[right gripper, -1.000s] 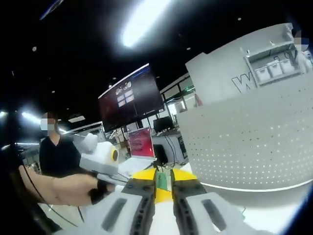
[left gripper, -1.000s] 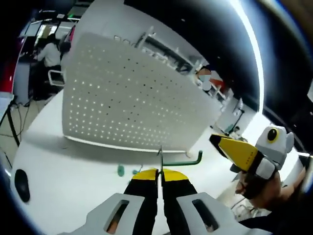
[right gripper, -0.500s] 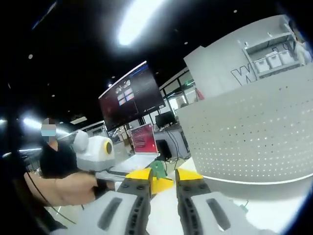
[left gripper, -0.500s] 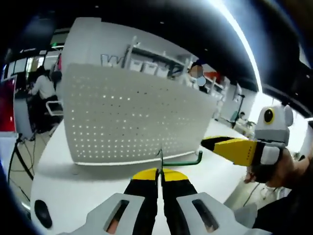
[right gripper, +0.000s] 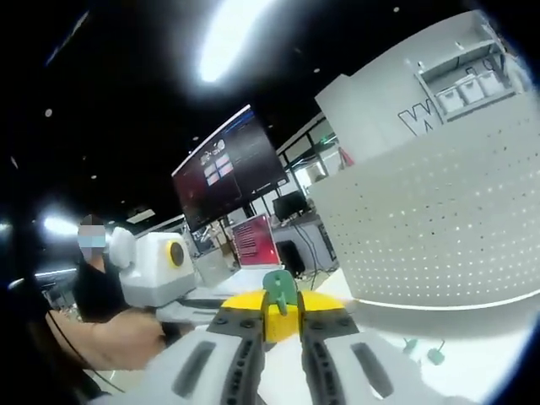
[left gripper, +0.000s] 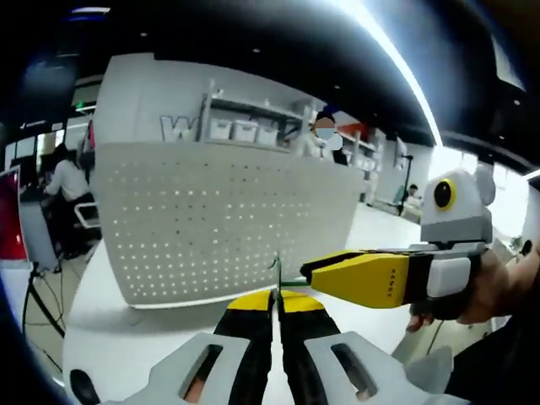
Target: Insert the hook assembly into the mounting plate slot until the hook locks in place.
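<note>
- An open workroom with a dark ceiling and long strip lights; a white table (left gripper: 101, 337) carries one upright white pegboard (left gripper: 219, 219), its rows of holes lit from behind. A white wall with a shelf of bins stands behind it, and people sit or stand far off.
- The left gripper (left gripper: 275, 297) has its yellow-tipped jaws pressed together on the thin stem of the green hook (left gripper: 278, 278), which rises straight from between the tips, just before the pegboard's lower edge.
- Compared with a second ago, the hook's long arm with the upturned end, then plain to the right of the left tips, is now mostly covered by the right gripper (left gripper: 308, 268), which has come in from the right until its yellow jaws reach nearly to the stem.
- A hand (left gripper: 506, 287) holds that gripper at the right edge of the view.
- In the right gripper view, the right gripper's (right gripper: 279, 302) jaws stand close together around a green piece (right gripper: 279, 291) that pokes up between the tips; whether they truly pinch it I cannot tell. Half a second ago these jaws stood wider apart.
- Two small green pieces (right gripper: 436, 355) lie on the table right of the right tips, below the pegboard.
- One dark wall screen (right gripper: 228, 173) hangs beyond, above a smaller red one.
</note>
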A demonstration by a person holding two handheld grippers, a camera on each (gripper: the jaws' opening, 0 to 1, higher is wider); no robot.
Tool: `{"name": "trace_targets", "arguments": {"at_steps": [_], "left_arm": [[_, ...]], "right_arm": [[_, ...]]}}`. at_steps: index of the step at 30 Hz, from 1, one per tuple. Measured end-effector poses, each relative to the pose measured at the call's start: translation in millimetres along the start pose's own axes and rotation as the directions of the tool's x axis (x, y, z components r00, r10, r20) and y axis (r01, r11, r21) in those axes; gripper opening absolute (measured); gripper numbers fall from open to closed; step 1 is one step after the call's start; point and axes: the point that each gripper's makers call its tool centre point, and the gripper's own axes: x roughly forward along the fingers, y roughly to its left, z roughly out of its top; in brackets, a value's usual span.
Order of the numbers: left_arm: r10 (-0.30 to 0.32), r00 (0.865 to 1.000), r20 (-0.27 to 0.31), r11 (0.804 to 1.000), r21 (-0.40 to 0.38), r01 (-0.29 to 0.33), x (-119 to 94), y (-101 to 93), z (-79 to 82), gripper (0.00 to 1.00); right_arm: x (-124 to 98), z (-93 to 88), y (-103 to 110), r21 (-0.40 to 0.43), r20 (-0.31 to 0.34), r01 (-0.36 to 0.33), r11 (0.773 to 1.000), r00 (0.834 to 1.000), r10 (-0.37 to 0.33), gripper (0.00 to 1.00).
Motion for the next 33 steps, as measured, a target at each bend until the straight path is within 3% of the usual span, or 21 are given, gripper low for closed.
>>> {"name": "trace_targets", "arguments": {"at_steps": [6,12,14,18,22,27,30,33], "left_arm": [[-0.029,1.000,-0.011,0.999,0.034,0.030,2.2,-3.3,-1.4,0.01],[-0.026,1.000,-0.012,0.998,0.063,0.026,2.0,-0.4,-1.6,0.01],[-0.022,1.000,-0.018,0.997,0.074,0.023,1.6,0.8,-2.4,0.01],[-0.019,0.998,-0.056,0.996,0.090,0.024,2.3,3.6,-9.6,0.01],[-0.020,0.996,-0.090,0.996,0.084,0.028,3.1,6.7,-18.6,0.02],[-0.040,0.995,-0.089,0.993,0.110,0.050,0.0,7.2,-21.1,0.04],[-0.010,0.994,-0.109,0.987,0.157,0.027,-0.7,11.0,-25.3,0.15],[-0.024,0.993,-0.117,0.991,0.125,0.038,-1.2,10.5,-29.8,0.24]], "right_arm": [[5.5,-8.7,-3.7,0.017,-0.033,0.010,1.000,0.999,-0.009,0.09],[9.4,-9.2,-0.8,0.001,-0.033,0.007,1.000,0.999,-0.007,0.02],[10.9,-10.9,-2.5,0.032,-0.028,0.014,0.999,1.000,-0.013,0.02],[13.4,-17.3,-5.0,0.033,-0.041,0.027,0.999,0.999,-0.026,0.00],[15.2,-25.0,-10.0,0.097,-0.062,0.038,0.995,0.998,-0.032,0.00],[16.5,-26.4,-8.2,0.093,-0.071,0.042,0.995,0.997,-0.036,0.00],[17.8,-29.7,-7.6,0.076,-0.086,0.038,0.996,0.996,-0.031,0.00],[18.2,-29.0,-7.8,0.062,-0.085,0.036,0.997,0.996,-0.030,0.00]]}}
